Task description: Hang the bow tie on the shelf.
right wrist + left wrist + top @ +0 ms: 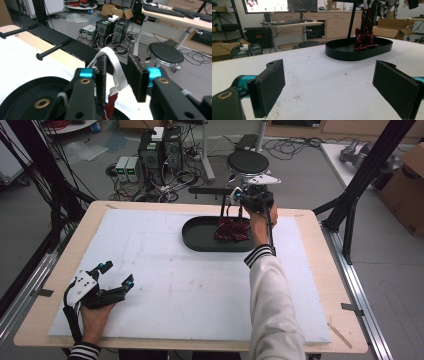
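At the near left of the white table mat (165,285), the person's left hand (95,317) rested on the surface with the left gripper (116,275), its jaws spread wide and holding nothing. In the left gripper view the two black pads (270,86) stood far apart over bare, lightly scuffed mat, with open room running ahead to the black oval tray (342,53). No brand, label or readable writing could be made out on the grippers, the tray or the cloth; the monitor (265,5) behind the table was too blurred to read.

The mat left a strip of pale wooden table edge (60,270) showing on every side, and the middle of it lay open between the two hands.

Farther off, the right arm in a white sleeve (272,295) reached across to the tray at the far centre of the mat. The right gripper (239,197) hung above the tray's right part, jaws partly apart. In the right gripper view a white strap loop (113,65) was draped over the left jaw and ran down between the jaws, not pinched, to a dark red patterned cloth (108,108). The cloth's lower part lay heaped in the tray, directly under the gripper (117,75).

Beyond the table's far edge stood a black rack with pegs (50,50), a round black stool (248,161) and computer towers (161,147) on the floor.
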`<move>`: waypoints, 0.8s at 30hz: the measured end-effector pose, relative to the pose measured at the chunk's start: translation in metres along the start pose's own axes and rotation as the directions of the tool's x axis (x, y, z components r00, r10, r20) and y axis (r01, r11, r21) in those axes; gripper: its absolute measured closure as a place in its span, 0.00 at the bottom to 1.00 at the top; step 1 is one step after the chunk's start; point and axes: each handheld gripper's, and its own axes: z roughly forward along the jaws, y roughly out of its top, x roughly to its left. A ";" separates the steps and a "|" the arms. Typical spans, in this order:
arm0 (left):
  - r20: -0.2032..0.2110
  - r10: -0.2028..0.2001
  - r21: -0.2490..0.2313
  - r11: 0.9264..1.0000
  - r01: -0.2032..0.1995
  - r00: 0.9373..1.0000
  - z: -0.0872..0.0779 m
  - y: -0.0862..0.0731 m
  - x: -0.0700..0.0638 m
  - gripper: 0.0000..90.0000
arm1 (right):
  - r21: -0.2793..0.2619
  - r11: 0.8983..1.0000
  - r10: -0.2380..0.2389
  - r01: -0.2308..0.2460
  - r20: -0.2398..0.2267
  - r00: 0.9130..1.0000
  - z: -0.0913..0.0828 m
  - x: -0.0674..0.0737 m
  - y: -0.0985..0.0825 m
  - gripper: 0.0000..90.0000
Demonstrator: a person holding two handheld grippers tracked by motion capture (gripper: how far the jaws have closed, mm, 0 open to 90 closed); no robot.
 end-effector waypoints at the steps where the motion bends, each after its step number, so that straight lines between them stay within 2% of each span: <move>1: 0.000 0.001 0.000 1.000 -0.001 1.000 0.000 0.000 0.000 0.12 | -0.002 1.000 0.009 -0.009 -0.009 1.000 0.000 0.000 0.000 0.73; 6: 0.000 0.002 0.001 1.000 -0.002 1.000 0.000 0.000 0.000 0.12 | 0.004 1.000 0.011 -0.011 -0.012 1.000 -0.002 -0.002 0.000 0.64; 12: 0.001 0.002 0.002 1.000 -0.002 1.000 0.000 0.000 0.000 0.12 | 0.024 0.999 -0.041 0.040 0.021 0.999 -0.005 -0.004 0.000 0.62; 15: 0.001 0.003 0.005 1.000 -0.003 1.000 0.000 0.000 0.000 0.12 | 0.030 0.998 -0.049 0.048 0.031 0.998 -0.006 -0.006 -0.001 0.58; 18: 0.001 0.003 0.005 1.000 -0.003 1.000 0.000 0.000 0.000 0.12 | 0.042 0.995 -0.092 0.090 0.054 0.994 -0.006 -0.004 -0.001 0.57; 21: 0.000 0.004 0.004 1.000 -0.004 1.000 0.000 0.000 0.000 0.12 | 0.026 0.994 -0.106 0.105 0.054 0.993 -0.007 -0.003 0.001 0.57; 24: 0.000 0.004 0.004 1.000 -0.004 1.000 0.000 0.000 0.000 0.12 | 0.021 0.995 -0.100 0.099 0.055 0.993 -0.007 -0.002 0.001 0.57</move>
